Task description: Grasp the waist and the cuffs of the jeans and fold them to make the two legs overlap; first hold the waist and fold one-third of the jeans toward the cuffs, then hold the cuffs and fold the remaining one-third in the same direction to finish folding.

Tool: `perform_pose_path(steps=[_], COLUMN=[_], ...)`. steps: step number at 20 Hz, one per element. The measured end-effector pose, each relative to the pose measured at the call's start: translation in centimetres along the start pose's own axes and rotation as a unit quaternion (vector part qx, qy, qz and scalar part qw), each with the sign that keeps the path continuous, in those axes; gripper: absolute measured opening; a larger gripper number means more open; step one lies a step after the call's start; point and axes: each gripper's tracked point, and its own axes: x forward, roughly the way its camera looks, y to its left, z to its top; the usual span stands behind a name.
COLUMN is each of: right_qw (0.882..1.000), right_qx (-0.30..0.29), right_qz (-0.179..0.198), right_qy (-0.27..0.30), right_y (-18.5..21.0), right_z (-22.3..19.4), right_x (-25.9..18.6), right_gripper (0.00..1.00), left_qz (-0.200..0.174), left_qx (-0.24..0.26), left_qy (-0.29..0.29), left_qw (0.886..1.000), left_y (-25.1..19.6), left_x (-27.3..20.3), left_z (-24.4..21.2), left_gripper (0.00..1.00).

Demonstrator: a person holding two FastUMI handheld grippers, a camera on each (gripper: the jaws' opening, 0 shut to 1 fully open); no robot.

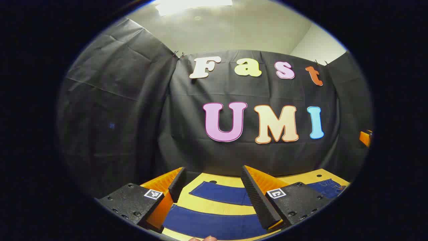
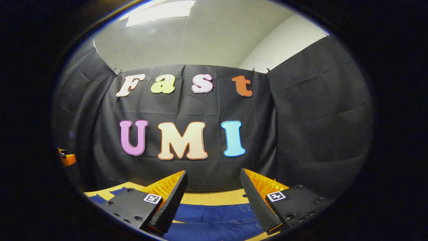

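- Two tongs, left tongs and right tongs, are spread wide, pinching nothing, above the yellow wooden tabletop.
- The dark blue denim jeans lie flat on the tabletop, legs apart in the left gripper view, waist section under the right tongs.
- Risk: pinching a single denim layer would likely leave the legs misaligned.
- A fingertip shows at the lower edge; nothing obstructs the jeans.
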Motion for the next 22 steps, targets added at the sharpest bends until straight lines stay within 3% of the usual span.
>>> perform_pose_path(steps=[17, 22], right_qw=[1.000, 1.000], right_qx=[-0.004, -0.010], right_qz=[0.002, 0.007], right_qy=[0.005, 0.007], right_y=[0.3, 0.6], right_z=[-0.2, -0.8], right_x=[0.6, 0.2], right_gripper=[0.98, 0.98], left_qz=[-0.004, -0.026], left_qx=[0.013, 0.035], left_qy=[0.019, 0.039], left_qw=[1.000, 0.998], left_y=[0.1, 0.3], left_x=[0.4, 0.2], left_z=[-1.8, -3.9], left_gripper=[0.99, 0.99])
